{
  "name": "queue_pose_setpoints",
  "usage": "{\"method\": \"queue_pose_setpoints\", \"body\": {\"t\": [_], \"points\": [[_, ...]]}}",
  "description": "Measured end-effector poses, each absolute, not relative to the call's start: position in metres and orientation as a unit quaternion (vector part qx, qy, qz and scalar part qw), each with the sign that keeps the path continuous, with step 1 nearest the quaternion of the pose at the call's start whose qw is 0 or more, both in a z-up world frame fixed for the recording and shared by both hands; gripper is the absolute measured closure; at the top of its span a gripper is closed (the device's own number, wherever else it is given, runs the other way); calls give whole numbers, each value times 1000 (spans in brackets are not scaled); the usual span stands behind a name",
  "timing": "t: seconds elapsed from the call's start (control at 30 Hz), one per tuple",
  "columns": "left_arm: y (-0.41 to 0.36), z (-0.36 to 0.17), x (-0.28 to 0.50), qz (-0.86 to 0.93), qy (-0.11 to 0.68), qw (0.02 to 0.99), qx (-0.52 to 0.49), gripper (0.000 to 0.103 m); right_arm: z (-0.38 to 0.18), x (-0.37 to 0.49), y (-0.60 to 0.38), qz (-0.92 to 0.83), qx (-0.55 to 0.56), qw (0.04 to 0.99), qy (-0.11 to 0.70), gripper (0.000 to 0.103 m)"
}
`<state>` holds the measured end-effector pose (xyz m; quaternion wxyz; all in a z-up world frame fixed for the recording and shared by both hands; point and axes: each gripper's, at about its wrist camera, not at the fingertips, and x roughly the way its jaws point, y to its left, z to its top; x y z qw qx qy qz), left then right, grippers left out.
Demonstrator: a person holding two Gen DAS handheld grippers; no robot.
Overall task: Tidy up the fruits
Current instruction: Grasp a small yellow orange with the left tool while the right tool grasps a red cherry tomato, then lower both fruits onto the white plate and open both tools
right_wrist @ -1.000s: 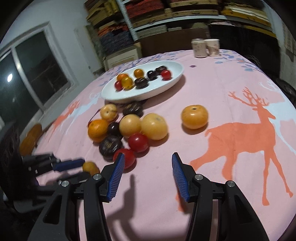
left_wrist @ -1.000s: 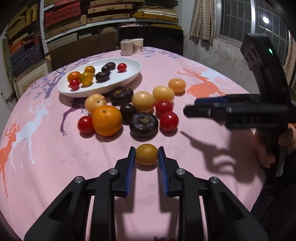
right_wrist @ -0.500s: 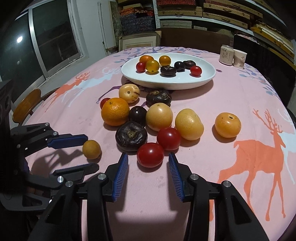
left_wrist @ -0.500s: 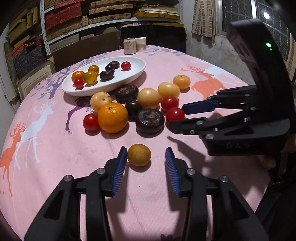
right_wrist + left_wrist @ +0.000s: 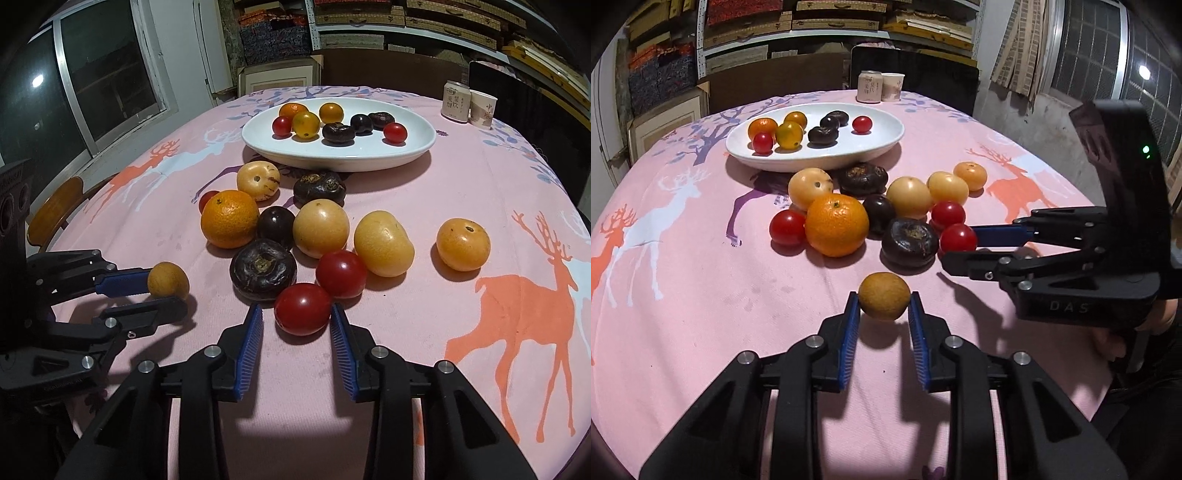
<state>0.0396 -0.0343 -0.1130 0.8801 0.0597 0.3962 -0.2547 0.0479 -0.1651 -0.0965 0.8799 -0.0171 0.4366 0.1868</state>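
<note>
My left gripper [image 5: 882, 299] is shut on a small brown-yellow fruit [image 5: 884, 295], both blue pads against its sides just above the pink tablecloth; the right wrist view shows the same grip [image 5: 168, 293]. My right gripper [image 5: 295, 312] straddles the nearest red tomato [image 5: 303, 308]. Its jaws are closing, with a small gap still showing at the left pad [image 5: 253, 325]. Behind lies a cluster of loose fruit: an orange [image 5: 837, 225], dark fruits, yellow fruits and more tomatoes. A white oval plate [image 5: 820, 162] at the back holds several small fruits.
A can [image 5: 870, 86] and a paper cup [image 5: 892, 86] stand behind the plate near the table's far edge. A lone orange-yellow fruit [image 5: 463, 243] sits to the right of the cluster. A person's hand [image 5: 1108, 339] holds the right gripper. Shelves and a chair lie beyond the table.
My left gripper opened around the small fruit, then shut on it again. My right gripper swung in to the near tomato and its jaws narrowed around it.
</note>
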Motion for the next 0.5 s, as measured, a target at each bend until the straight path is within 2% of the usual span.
{"method": "queue_pose_setpoints", "body": {"t": [0.1, 0.17, 0.5], "points": [[-36, -112, 39, -256, 392, 882, 62, 77, -98, 53, -165, 186, -9, 876, 444, 64], [-37, -112, 38, -255, 391, 882, 63, 77, -98, 54, -168, 189, 2, 877, 442, 73], [-30, -106, 39, -254, 385, 886, 48, 77, -87, 41, -183, 210, 45, 886, 410, 73]]}}
